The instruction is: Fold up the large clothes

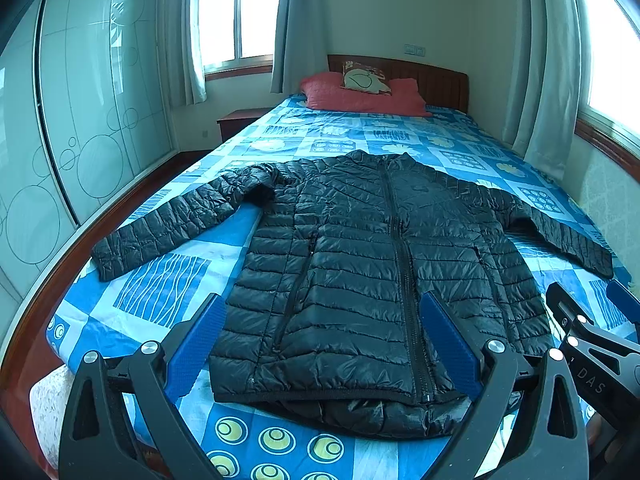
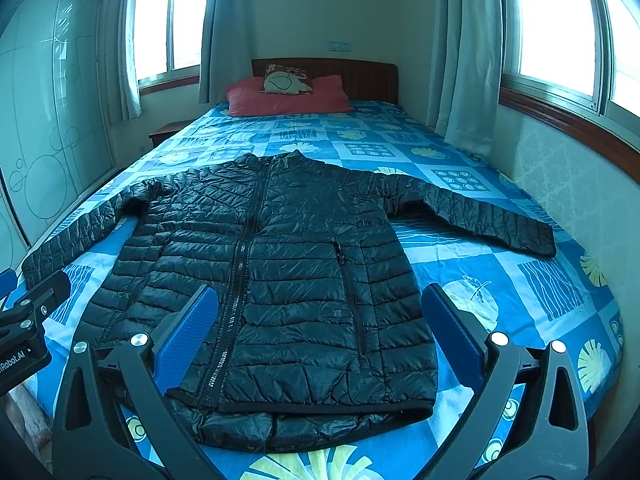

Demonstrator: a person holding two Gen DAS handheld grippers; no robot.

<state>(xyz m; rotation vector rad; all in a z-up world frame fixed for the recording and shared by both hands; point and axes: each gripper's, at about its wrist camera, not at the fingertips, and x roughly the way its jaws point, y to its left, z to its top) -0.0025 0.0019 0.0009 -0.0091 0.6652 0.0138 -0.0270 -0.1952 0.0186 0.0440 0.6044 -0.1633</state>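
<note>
A bed [image 1: 360, 136] with a blue patterned cover fills the room, its dark wooden headboard [image 1: 436, 80] against the pale far wall. Red pillows [image 1: 360, 98] lie below the headboard, a small cushion [image 1: 366, 78] on them. Left of the bed stand a nightstand [image 1: 236, 120] and a glass-fronted wardrobe [image 1: 92, 112]. Bright curtained windows [image 1: 236, 12] sit left and right of the bed.

Your bedroom backdrop

You see a bed [image 1: 168, 280] under a blue patterned cover, a red pillow [image 1: 332, 98] with a printed cushion [image 1: 366, 78] against the wooden headboard [image 1: 440, 82], a nightstand [image 1: 236, 120], curtains [image 1: 294, 28] and a glass-fronted wardrobe [image 1: 92, 100].
</note>
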